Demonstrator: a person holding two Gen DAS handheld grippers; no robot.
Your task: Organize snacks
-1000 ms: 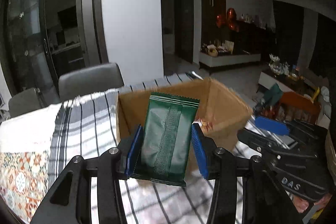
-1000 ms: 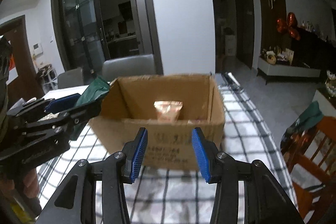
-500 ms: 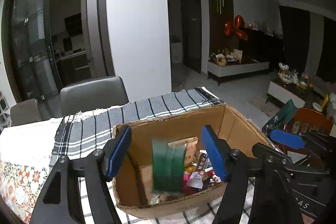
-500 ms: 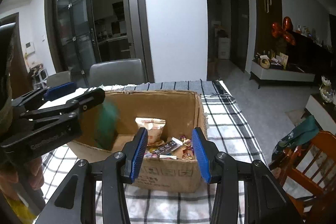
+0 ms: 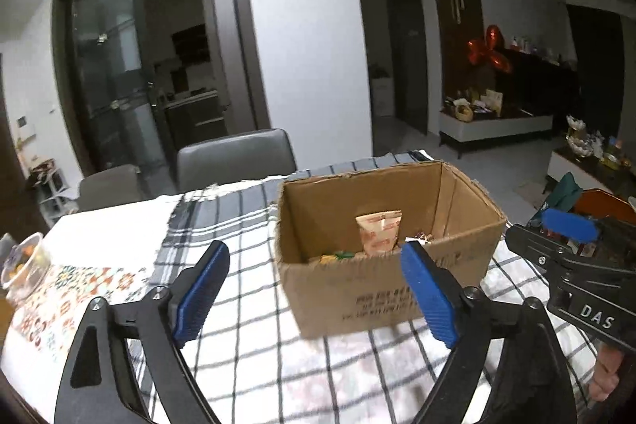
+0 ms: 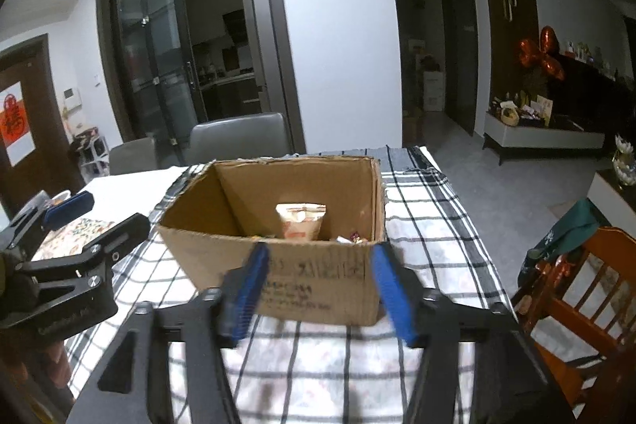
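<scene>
Up close in the left wrist view, the left gripper [image 5: 314,289] has its blue pads spread wide and still opening, with nothing between them; they frame the near-left corner of the cardboard box [image 5: 381,289], which sits open-topped on the checked cloth [image 5: 238,225] covering the counter [image 5: 115,229]. Inside the box a pale snack pouch [image 5: 378,233] stands upright against the far wall, with a few small wrapped snacks [image 5: 336,256] just left of it at the bottom. Left of the box, at the counter's edge, sits a clear container [image 5: 24,261] on a patterned mat [image 5: 71,289]. Beyond the box stand two grey chairs [image 5: 234,157]. Right of the box the right gripper [image 5: 572,229] shows from the side, one blue pad visible. In the right wrist view, the right gripper [image 6: 320,285] is blurred, its jaws partly apart and opening, empty, set just in front of the near wall of the cardboard box [image 6: 278,265]. The snack pouch [image 6: 301,221] stands inside toward the far wall, small wrappers [image 6: 351,238] just right of it. Left of the box the left gripper [image 6: 91,213] reaches in, empty; right of the box, off the counter, stands a wooden chair [image 6: 584,289] with a green cloth [image 6: 568,229] draped over it.
</scene>
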